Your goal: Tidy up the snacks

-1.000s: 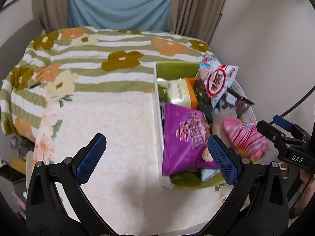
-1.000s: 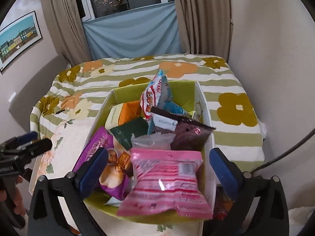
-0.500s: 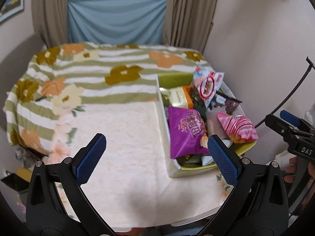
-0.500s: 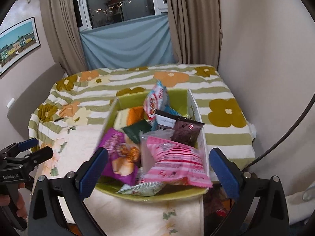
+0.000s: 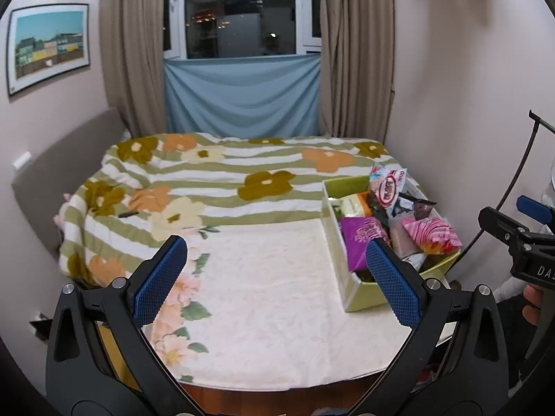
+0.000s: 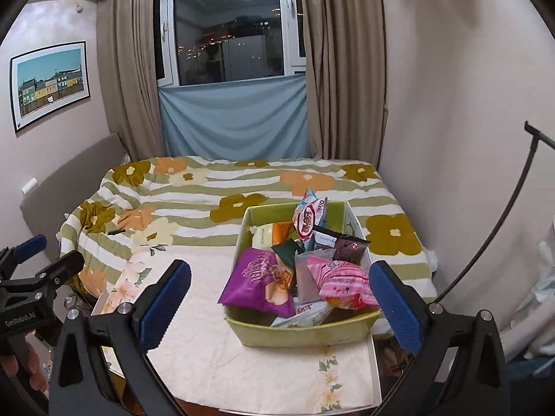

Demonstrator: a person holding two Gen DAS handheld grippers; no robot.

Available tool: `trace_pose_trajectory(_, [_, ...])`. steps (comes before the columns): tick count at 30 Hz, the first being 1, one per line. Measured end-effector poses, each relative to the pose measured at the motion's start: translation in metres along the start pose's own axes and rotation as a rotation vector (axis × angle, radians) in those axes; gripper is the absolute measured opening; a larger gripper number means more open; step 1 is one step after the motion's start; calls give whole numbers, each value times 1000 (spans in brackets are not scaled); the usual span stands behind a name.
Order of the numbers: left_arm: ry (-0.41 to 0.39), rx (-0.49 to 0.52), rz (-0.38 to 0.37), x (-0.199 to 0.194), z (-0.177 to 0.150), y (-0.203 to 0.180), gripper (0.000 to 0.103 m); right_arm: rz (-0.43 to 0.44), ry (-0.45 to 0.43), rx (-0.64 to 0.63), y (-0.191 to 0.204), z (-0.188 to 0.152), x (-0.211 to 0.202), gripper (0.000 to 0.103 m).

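A green box (image 6: pixel 305 332) (image 5: pixel 364 298) stands on the table's right side, filled with snack packs. A purple bag (image 6: pixel 256 282) (image 5: pixel 357 242) and a pink striped pack (image 6: pixel 343 280) (image 5: pixel 433 232) lie at its near end; a red-and-white bag (image 6: pixel 308 218) (image 5: pixel 386 185) stands upright at the far end, and a dark brown pack (image 6: pixel 347 242) sits in between. My left gripper (image 5: pixel 277 277) hovers open and empty over the cloth, left of the box. My right gripper (image 6: pixel 277 306) is open and empty, held back above the box's near end.
The table (image 5: pixel 270 312) carries a cream floral cloth. Behind it lies a bed with a striped flower quilt (image 5: pixel 215 180). A wall (image 6: pixel 468 138) runs close along the right, with a thin black cable (image 6: pixel 492 242). Curtains and a window are at the back.
Both grippers have pulled back and up from the box, so it looks smaller and more of the room shows. The snacks in the box have stayed put.
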State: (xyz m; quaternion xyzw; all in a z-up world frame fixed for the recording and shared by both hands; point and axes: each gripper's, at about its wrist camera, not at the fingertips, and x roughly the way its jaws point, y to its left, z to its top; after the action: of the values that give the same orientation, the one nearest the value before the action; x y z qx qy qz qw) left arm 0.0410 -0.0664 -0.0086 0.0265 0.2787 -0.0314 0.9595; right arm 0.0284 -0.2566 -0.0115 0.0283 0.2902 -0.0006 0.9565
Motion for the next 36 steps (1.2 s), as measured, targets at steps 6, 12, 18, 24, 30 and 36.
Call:
trace_pose_trajectory(6, [-43, 6, 13, -22, -11, 3, 102, -30, 9, -12, 11, -15, -9, 102])
trace_pose_trajectory(12, [-52, 7, 1, -26, -10, 0, 102, -37, 9, -4, 13, -19, -15, 102])
trace_pose_trajectory(18, [-55, 8, -2, -26, -9, 0, 102, -45, 5, -2, 14, -15, -12, 102])
trace_pose_trajectory(24, [-47, 12, -8, -22, -6, -2, 102, -46, 6, 4, 13, -14, -9, 102])
trace_pose_trajectory(30, [-44, 13, -11, -16, -4, -1, 102, -46, 7, 3, 13, -14, -9, 102])
trace_pose_trajectory(36, [-42, 14, -11, -14, -2, -1, 102, -50, 15, 2, 12, -14, -2, 102])
